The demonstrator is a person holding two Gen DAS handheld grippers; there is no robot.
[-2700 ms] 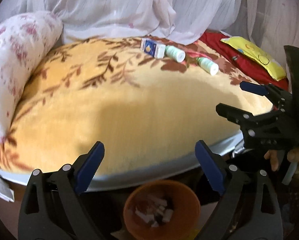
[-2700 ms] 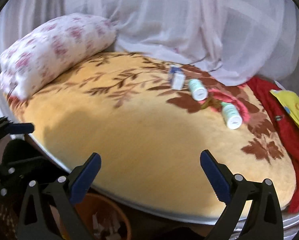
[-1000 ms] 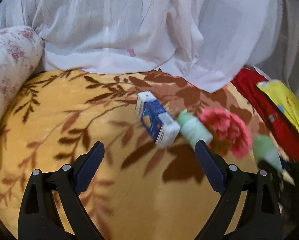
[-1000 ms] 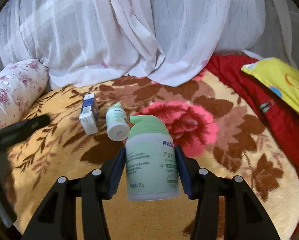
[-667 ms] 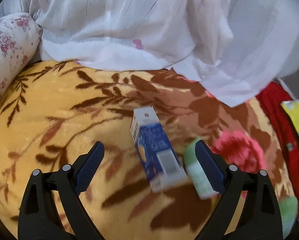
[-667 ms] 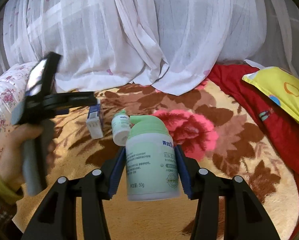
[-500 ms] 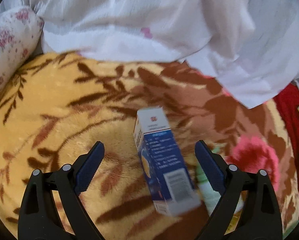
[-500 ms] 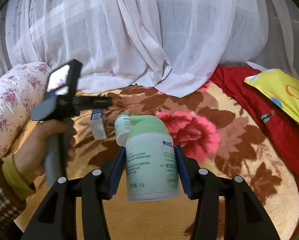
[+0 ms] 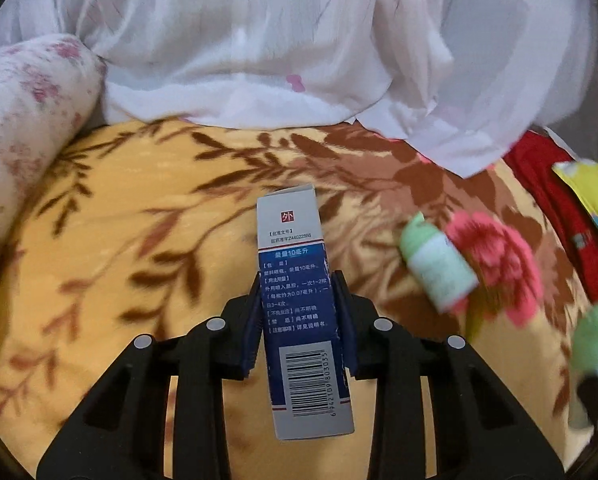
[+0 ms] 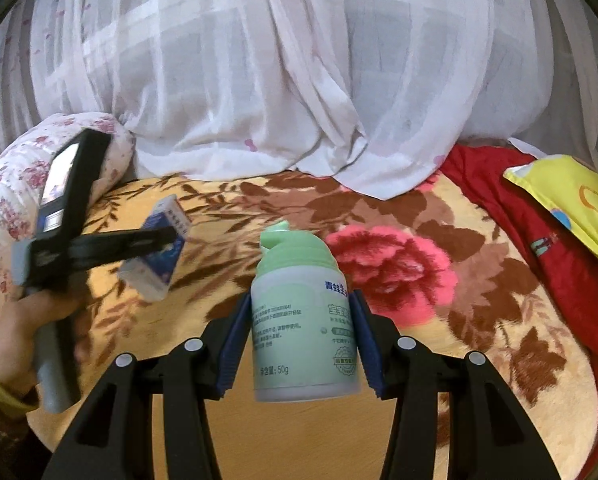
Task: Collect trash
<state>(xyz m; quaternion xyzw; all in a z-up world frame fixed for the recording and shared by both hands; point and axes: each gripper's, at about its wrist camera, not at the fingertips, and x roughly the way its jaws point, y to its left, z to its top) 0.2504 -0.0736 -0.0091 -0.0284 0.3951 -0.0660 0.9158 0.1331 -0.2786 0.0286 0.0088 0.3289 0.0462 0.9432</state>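
Observation:
A blue and white carton stands lengthwise between the pads of my left gripper. The jaws are closing, and both pads touch the carton's sides. In the right wrist view the same carton hangs tilted above the blanket in the left gripper, which a hand holds. My right gripper is shut on a white bottle with a green cap, held upright. A second green-capped bottle lies on the blanket to the right of the carton.
A yellow blanket with brown leaves and a pink flower covers the bed. A floral pillow lies at the left, white curtains hang behind, and a red cloth with a yellow cushion is at the right.
The left gripper came down over the carton and closed its wide-open jaws onto it. The carton now hangs off the blanket. The right gripper keeps its bottle, barely moved.

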